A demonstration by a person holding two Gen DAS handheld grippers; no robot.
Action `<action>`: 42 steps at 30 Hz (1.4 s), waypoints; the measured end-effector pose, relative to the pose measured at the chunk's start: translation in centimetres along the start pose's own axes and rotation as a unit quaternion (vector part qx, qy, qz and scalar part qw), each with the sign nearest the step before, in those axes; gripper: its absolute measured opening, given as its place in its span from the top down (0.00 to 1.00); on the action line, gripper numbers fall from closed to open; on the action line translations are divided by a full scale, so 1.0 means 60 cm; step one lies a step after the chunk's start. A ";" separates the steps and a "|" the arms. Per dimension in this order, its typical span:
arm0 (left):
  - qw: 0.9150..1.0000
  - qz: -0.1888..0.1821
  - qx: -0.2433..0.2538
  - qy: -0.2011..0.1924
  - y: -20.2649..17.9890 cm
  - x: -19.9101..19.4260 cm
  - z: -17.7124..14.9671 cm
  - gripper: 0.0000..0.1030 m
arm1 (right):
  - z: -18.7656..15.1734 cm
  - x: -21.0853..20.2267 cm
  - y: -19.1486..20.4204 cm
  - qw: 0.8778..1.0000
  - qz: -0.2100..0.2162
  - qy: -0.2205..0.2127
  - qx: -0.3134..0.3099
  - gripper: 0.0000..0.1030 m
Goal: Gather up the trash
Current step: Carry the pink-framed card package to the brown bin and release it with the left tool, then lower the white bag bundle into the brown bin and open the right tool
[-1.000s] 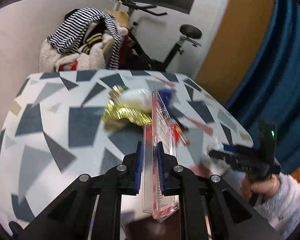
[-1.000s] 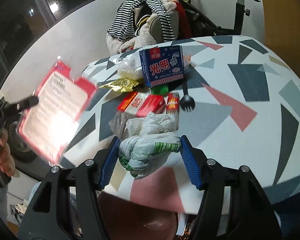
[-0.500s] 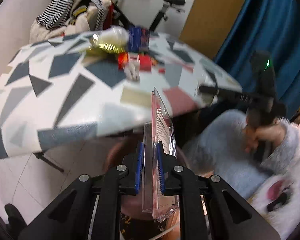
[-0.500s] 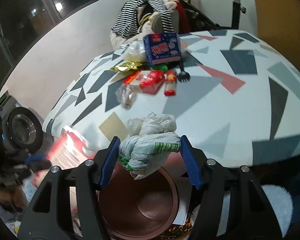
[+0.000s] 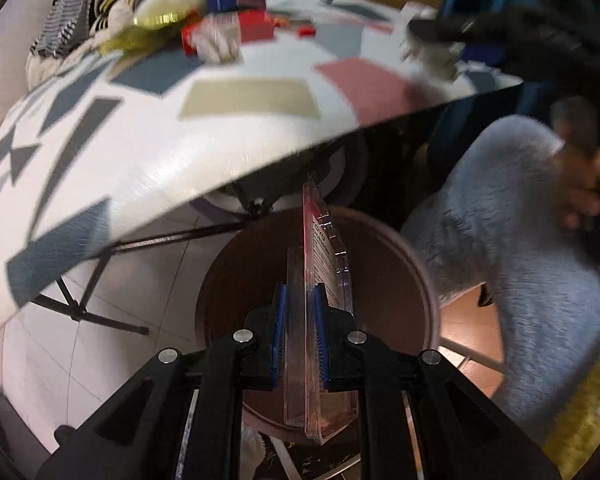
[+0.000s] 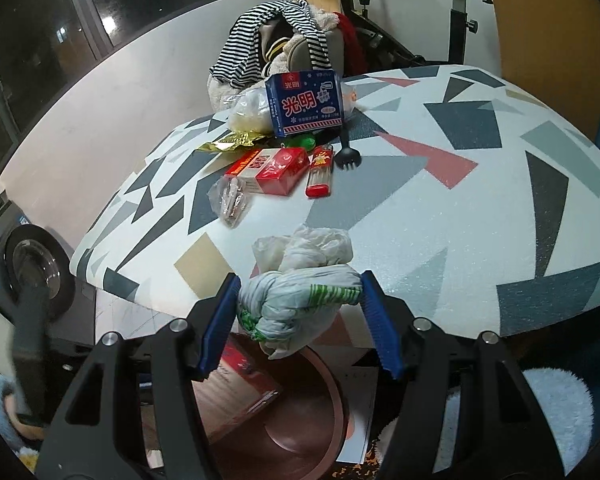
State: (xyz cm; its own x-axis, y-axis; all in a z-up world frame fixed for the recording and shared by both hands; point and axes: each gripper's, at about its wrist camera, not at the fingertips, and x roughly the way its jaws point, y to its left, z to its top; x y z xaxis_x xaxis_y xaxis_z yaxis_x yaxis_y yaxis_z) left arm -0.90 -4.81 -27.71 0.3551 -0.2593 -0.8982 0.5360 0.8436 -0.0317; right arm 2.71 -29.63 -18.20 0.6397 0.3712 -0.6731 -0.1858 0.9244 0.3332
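Holding the clear blister pack (image 5: 324,300) edge-up in your clamped left gripper (image 5: 300,344), centre it over the brown bin (image 5: 380,280) before letting go. Your right gripper (image 6: 300,304) grips a knotted plastic bag (image 6: 296,304) at the table (image 6: 440,240) edge; drop it after.

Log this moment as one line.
left gripper: shut on clear blister pack, over brown bin | right gripper: shut on knotted plastic bag | table trash remaining

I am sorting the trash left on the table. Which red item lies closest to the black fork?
The slim red lighter, lying just left of the black fork. The red boxes lie further left.
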 end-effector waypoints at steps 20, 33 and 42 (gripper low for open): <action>0.997 0.016 -0.068 0.036 0.047 0.069 -0.009 0.49 | -0.008 0.009 0.002 1.000 0.005 0.008 -0.005 0.40; 0.974 0.069 -0.119 -0.178 0.062 -0.124 -0.012 0.22 | -0.029 0.021 0.069 0.994 0.041 0.037 -0.094 0.40; 0.944 0.106 -0.190 -0.246 0.101 -0.194 -0.036 0.14 | -0.095 0.090 0.172 0.958 0.089 0.155 -0.224 0.40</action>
State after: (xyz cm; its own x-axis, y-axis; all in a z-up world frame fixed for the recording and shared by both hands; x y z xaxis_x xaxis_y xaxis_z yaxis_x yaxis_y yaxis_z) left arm -3.46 4.32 -18.41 0.7867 -0.1730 -0.5926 0.1318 0.9849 -0.1126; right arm -0.02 -17.59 -22.18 0.3279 0.4714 -0.8187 -0.6172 0.7630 0.1921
